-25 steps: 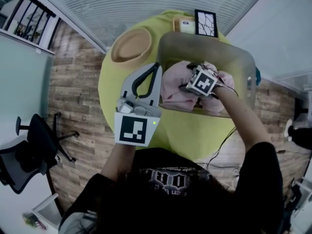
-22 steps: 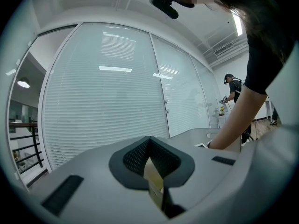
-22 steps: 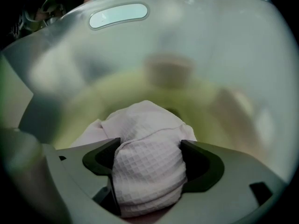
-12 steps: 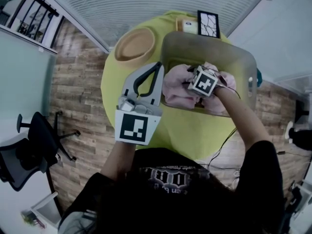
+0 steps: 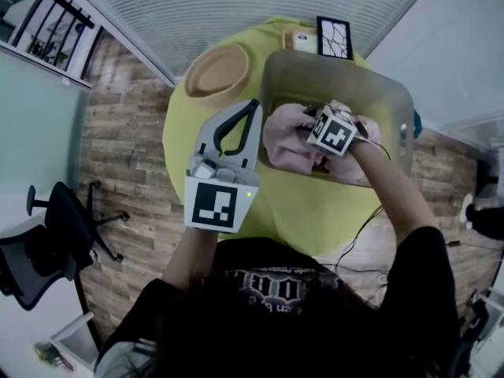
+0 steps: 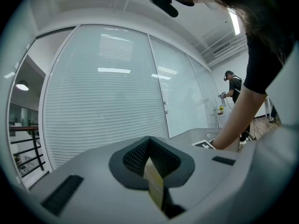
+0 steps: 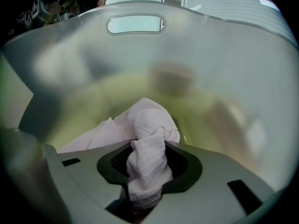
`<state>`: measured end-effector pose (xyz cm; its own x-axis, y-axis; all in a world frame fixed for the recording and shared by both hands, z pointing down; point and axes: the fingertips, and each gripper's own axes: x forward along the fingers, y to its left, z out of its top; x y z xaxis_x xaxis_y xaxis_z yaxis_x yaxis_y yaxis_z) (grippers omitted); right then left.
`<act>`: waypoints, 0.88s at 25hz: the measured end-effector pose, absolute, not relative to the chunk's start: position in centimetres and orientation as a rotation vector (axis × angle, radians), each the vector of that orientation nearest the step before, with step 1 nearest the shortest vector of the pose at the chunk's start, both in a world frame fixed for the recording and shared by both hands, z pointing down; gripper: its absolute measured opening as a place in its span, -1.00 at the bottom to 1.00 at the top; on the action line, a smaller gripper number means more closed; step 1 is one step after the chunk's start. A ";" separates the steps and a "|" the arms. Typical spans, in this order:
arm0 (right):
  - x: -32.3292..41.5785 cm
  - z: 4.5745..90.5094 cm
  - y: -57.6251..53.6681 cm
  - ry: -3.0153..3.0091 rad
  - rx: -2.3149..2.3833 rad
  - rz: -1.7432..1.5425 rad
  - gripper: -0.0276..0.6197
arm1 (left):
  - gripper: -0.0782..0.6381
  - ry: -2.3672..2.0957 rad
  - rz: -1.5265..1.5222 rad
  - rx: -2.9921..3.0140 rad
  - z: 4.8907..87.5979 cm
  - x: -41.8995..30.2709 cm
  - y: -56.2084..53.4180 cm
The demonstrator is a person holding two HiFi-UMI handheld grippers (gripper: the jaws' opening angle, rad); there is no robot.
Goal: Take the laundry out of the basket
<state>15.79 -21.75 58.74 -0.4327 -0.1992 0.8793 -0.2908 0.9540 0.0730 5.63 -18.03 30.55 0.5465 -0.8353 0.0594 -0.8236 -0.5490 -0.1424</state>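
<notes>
A translucent grey laundry basket (image 5: 394, 93) stands on the round yellow-green table (image 5: 299, 211). Crumpled pink laundry (image 5: 287, 136) lies inside it. My right gripper (image 5: 313, 130) reaches down into the basket. Its jaws have just been closing, and in the right gripper view a bunched fold of the pink laundry (image 7: 148, 167) is pinched between them, my right gripper (image 7: 148, 141) shut on it. The basket wall with its handle slot (image 7: 135, 24) rises beyond. My left gripper (image 5: 253, 105) hovers left of the basket over the table, its jaws together and holding nothing; my left gripper (image 6: 149, 141) points level at a window.
A wooden bowl (image 5: 216, 71) sits at the table's far left. A framed picture (image 5: 334, 36) and a small box (image 5: 299, 39) stand behind the basket. An office chair (image 5: 55, 235) is on the floor at left. A person (image 6: 232, 85) stands far off.
The right gripper's cube has rolled slightly and shifted a little inside the basket over the pink laundry. The left gripper has stayed where it was.
</notes>
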 end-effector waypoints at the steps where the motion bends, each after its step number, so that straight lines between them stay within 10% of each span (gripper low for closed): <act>1: 15.9 58.6 -21.8 -2.039 0.352 0.106 -0.45 | -0.79 1.438 -0.184 -2.677 30.6 5.7 -18.0; 22: 17.5 50.6 -24.9 -2.216 0.708 0.168 -0.54 | -0.79 1.407 -0.190 -2.687 30.6 7.0 -17.6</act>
<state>17.48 -24.94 50.60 -0.5344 -0.4353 0.7245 -0.5395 0.8355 0.1041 6.95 -17.65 30.57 0.5644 -0.8231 0.0631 -0.8103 -0.5670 -0.1480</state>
